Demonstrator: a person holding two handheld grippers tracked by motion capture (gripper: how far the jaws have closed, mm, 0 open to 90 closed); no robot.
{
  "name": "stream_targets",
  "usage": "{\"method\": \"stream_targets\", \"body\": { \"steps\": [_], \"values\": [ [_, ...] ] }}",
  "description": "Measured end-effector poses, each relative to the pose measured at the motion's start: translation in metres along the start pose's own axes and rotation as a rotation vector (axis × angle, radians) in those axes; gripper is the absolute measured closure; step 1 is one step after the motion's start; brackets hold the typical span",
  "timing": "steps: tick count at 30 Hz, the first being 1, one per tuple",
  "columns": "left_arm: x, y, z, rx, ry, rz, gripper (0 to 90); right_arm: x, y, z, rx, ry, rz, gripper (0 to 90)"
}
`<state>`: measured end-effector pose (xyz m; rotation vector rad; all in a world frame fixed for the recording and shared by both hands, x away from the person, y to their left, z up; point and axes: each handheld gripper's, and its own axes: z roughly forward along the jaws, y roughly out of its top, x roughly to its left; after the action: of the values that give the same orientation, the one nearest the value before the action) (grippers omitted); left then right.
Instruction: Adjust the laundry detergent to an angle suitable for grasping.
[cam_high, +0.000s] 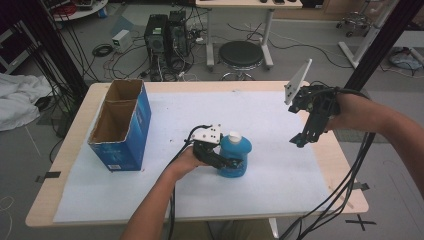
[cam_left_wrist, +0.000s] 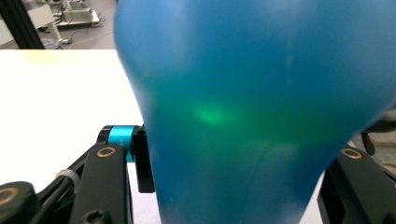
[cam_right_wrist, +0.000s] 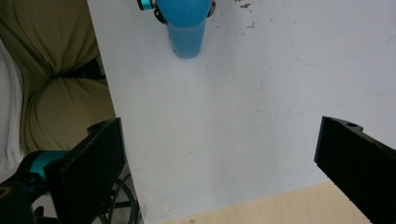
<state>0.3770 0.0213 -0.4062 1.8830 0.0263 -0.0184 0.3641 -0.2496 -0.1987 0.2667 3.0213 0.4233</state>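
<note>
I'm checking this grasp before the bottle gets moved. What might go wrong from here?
The left gripper clamps the blue bottle low on its rounded, smooth body, so it may slip or tip when lifted. The open blue box stands close by to the left and could be bumped. The right gripper hangs open, well away, giving no support.

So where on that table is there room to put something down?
Widest free patch: white mat between blue bottle and right gripper. Also the strip between cardboard box and bottle. Crowded only where the left gripper clamps the bottle.
</note>
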Motion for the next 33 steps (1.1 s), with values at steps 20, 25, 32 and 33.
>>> {"method": "stream_targets", "body": {
  "steps": [20,25,32,33],
  "values": [
    [-0.012,0.010,-0.020,0.002,0.062,-0.053,23.2,0.003,0.000,-0.001,-0.002,-0.007,-0.006,1.1],
    [-0.018,0.013,-0.030,0.020,0.093,-0.052,23.2,0.005,0.000,-0.003,-0.005,-0.010,-0.008,1.1],
    [-0.035,0.023,-0.061,0.021,0.166,-0.065,23.2,0.007,-0.002,-0.005,-0.011,-0.014,-0.004,1.1],
    [-0.037,0.024,-0.066,0.026,0.178,-0.072,23.2,0.007,-0.002,-0.005,-0.009,-0.016,-0.005,1.1]
  ]
}}
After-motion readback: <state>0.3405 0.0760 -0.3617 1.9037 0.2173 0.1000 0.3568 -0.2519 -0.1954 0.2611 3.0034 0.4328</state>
